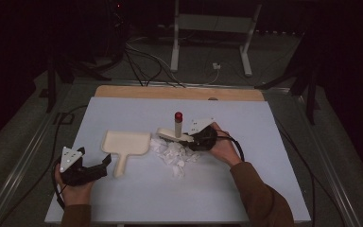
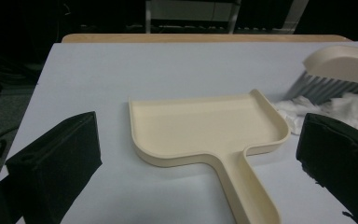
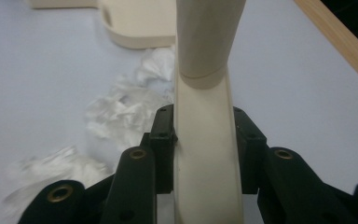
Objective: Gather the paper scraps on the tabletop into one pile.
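A cream dustpan (image 1: 127, 142) lies flat on the blue-grey table, its handle pointing toward the person. My left gripper (image 1: 103, 166) hovers open just left of that handle; in the left gripper view the jaws stand wide apart on either side of the dustpan (image 2: 205, 126). My right gripper (image 1: 194, 138) is shut on a cream hand brush (image 1: 172, 135) with a red-capped upright handle (image 1: 178, 122). The brush body (image 3: 207, 158) is pinched between the jaws. A pile of white crumpled scraps (image 1: 175, 153) lies right of the pan, by the grey bristles (image 2: 317, 86).
The table's wooden far edge (image 1: 179, 92) runs along the back. Beyond it stand a white frame's legs (image 1: 175, 47) and cables on the floor. Bare table surface (image 1: 170, 194) stretches toward the person.
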`<state>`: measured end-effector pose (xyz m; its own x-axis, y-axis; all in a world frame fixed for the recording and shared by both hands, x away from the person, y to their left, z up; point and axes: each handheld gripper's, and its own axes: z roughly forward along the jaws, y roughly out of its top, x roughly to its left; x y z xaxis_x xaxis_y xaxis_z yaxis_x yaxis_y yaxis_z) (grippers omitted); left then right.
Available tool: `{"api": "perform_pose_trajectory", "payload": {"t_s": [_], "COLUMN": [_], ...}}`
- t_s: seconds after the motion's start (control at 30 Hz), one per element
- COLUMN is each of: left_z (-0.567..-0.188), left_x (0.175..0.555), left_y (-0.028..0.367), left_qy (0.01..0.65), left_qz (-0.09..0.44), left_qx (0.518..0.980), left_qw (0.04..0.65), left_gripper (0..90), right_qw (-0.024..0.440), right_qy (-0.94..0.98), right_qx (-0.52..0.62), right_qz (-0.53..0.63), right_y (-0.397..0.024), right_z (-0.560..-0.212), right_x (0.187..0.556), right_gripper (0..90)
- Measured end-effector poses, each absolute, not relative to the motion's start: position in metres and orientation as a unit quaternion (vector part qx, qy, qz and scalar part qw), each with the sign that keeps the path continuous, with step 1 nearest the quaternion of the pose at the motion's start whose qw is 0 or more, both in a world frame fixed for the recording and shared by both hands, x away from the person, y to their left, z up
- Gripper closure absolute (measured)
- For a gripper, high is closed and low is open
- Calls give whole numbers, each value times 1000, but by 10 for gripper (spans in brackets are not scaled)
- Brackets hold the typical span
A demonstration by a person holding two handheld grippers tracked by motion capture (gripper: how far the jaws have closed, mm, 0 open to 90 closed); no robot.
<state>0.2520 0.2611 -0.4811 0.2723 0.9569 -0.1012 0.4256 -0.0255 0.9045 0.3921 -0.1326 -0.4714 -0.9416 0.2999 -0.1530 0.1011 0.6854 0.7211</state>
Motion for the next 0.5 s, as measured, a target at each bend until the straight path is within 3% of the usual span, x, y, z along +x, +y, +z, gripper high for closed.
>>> {"api": "perform_pose_trajectory", "payload": {"t_s": [0.23, 0.5], "left_z": [-482, -482], "left_x": [252, 253], "left_y": [261, 261], "left_qy": [530, 530], "left_qz": [289, 289], "left_qx": [655, 656], "left_qw": [455, 454], "left_gripper": [6, 5], "right_qw": [119, 173], "right_qy": [912, 888], "right_qx": [93, 157], "right_qz": [381, 397], "right_y": [-143, -150], "right_z": [-465, -457], "right_x": [384, 397], "right_gripper": [678, 677]}}
